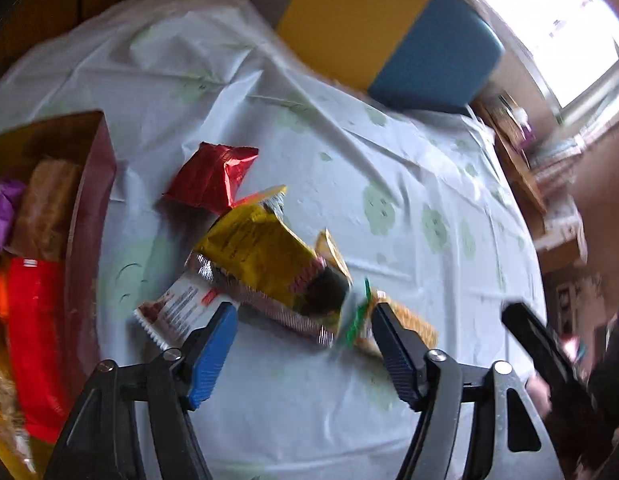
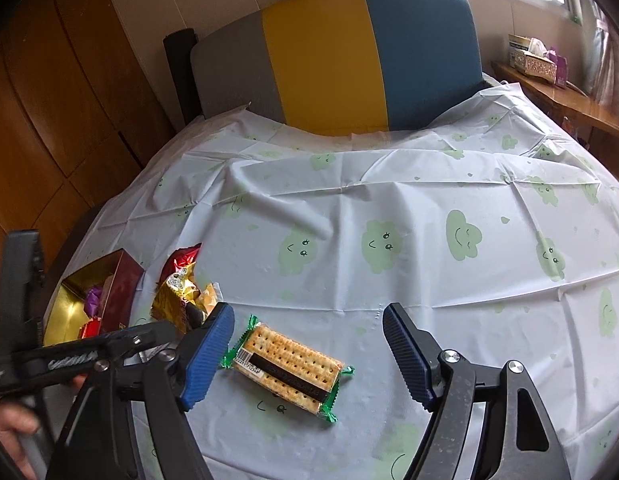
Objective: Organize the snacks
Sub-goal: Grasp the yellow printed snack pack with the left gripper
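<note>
In the left wrist view my left gripper (image 1: 303,316) hangs open over a heap of snacks on the cloth, pads touching nothing. The heap holds a yellow packet (image 1: 257,252), a white bar wrapper (image 1: 173,312) and a red foil packet (image 1: 211,176). A dark red box (image 1: 97,200) with a gold inside stands at the left, with several snacks in it. My right gripper (image 2: 309,316) is open above a cracker pack (image 2: 285,364) with green ends, which lies flat between the two fingers, apart from both pads. The same cracker pack (image 1: 405,328) shows by the left gripper's right finger.
A pale tablecloth (image 2: 389,200) with green cloud faces covers the table. A grey, yellow and blue chair back (image 2: 369,60) stands at the far edge. Wooden panels (image 2: 49,120) run along the left and a shelf with a tissue box (image 2: 529,56) along the right. A hand (image 2: 13,420) shows at the lower left.
</note>
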A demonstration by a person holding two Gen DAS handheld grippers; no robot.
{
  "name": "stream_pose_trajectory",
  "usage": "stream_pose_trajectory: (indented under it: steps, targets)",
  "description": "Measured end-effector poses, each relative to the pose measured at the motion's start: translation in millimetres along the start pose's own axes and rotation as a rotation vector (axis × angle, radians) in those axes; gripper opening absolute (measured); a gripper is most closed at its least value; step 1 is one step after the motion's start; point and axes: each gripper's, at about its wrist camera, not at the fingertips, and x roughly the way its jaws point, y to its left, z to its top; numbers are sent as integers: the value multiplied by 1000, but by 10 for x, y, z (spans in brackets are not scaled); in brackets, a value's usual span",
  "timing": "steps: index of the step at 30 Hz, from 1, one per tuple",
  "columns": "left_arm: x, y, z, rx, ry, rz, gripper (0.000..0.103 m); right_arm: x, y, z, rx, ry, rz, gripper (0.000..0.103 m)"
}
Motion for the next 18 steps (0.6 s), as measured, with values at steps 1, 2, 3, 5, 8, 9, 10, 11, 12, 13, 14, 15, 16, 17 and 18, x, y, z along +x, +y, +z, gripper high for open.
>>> stream_pose_trajectory:
  steps: [1, 2, 3, 5, 8, 9, 10, 11, 12, 13, 14, 15, 16, 17, 18]
  targets:
    - [21, 17, 29, -14, -2, 6, 77, -5, -2, 5, 4, -1, 4, 78]
    - [61, 26, 67, -33, -4, 13, 77, -10, -2, 7, 8, -1, 8, 78]
    - [95, 31, 96, -46, -3, 16, 77, -15, 0, 9, 9, -1, 13, 79]
    - [161, 31, 149, -70, -1, 18, 77, -17, 14, 9, 10, 1, 21, 79]
    - [252, -43, 225, -38, -12, 52, 76, -9, 35, 5, 6, 6, 28, 79]
    - [298, -66, 253, -23, -11, 67, 76, -9, 41, 2, 4, 7, 29, 79]
    - [339, -88, 265, -6, -10, 79, 76, -11, 44, 1, 4, 6, 30, 79]
    - [377, -144, 270, 27, -17, 89, 74, -13, 44, 2, 6, 5, 30, 79]
    - [411, -211, 266, 71, -26, 102, 71, -15, 38, 1, 9, 4, 30, 79]
    - [453, -269, 255, 112, -26, 119, 66, -18, 27, 1, 13, 2, 30, 79]
    - [486, -307, 258, 139, -33, 134, 66, -19, 15, 4, 20, 1, 30, 79]
    - [489, -338, 243, 169, -55, 134, 66, -16, 6, 7, 24, 2, 31, 79]
    - [499, -365, 233, 188, -65, 140, 66, -14, -8, 9, 32, 4, 30, 79]
    - [510, -391, 223, 208, -72, 145, 65, -13, -14, 9, 36, 5, 30, 79]
    - [511, -413, 218, 227, -77, 142, 61, -9, -21, 8, 40, 7, 29, 79]
